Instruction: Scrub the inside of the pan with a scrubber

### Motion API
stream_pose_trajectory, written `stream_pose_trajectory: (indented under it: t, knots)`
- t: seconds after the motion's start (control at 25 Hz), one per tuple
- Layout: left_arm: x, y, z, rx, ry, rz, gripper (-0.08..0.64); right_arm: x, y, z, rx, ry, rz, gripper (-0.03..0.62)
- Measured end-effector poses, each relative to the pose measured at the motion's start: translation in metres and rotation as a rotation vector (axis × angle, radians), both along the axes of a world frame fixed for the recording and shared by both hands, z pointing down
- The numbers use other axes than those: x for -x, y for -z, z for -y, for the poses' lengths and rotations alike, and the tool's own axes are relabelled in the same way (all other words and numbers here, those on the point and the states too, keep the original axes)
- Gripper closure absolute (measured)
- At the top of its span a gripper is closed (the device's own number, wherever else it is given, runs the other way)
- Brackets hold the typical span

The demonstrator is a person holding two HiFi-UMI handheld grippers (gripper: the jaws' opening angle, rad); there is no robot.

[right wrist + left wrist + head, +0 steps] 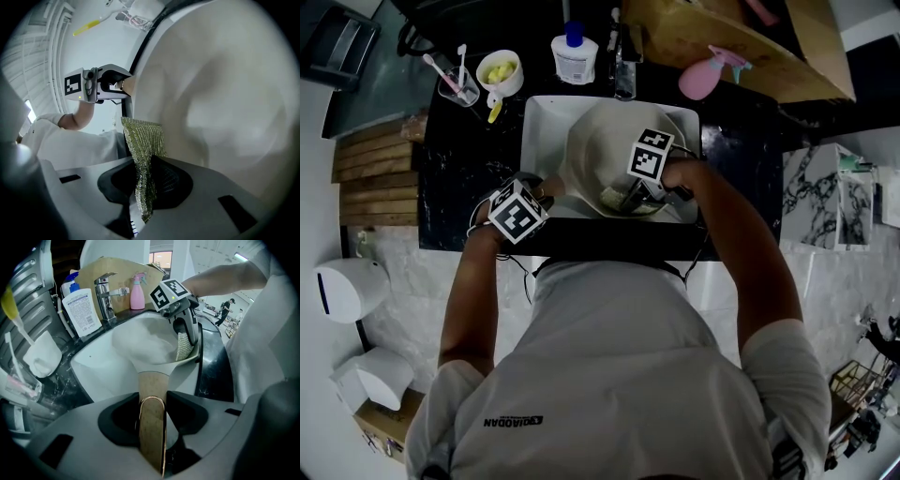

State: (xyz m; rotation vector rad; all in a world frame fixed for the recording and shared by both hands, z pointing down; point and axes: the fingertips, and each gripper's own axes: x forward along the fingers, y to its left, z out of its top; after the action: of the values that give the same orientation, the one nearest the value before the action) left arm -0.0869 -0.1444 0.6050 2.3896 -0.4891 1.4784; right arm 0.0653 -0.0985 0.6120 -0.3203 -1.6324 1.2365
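Right hand-held gripper (146,174) on scrubber (140,140), in pan (211,93) (grip unclear overhead)

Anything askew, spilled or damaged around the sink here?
Nothing stands out. The pan sits tilted in the sink only because the left gripper holds its handle, while the right gripper holds the scrubber inside it. The soap bottle and spray bottle behind stand upright; no spill shows.

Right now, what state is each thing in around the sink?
Pan: tilted in the sink, inside facing the scrubber.
Pan handle: clamped in the left gripper.
Scrubber: clamped in the right gripper, inside the pan.
Faucet: no water visibly running.
Pink spray bottle: upright.
White bottle: upright, cap on.
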Motion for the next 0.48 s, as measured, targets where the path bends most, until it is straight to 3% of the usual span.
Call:
stream_pose_trajectory:
  t: [0.16,0.28,0.36,0.48]
  knots:
    - [0.0,0.0,-0.002,0.007,0.002,0.0,0.373,0.001,0.002,0.004,-0.041,0.001,0.017,0.505]
    - [-0.001,-0.001,-0.003,0.018,0.0,-0.005,0.373,0.007,0.008,0.025,-0.143,-0.055,0.051,0.506]
    - [0.0,-0.001,-0.001,0.018,0.001,-0.006,0.373,0.013,0.012,0.054,-0.286,-0.111,0.074,0.506]
    - [0.0,-0.001,-0.002,0.023,0.002,-0.008,0.373,0.012,0.011,0.112,-0.611,-0.189,0.05,0.506]
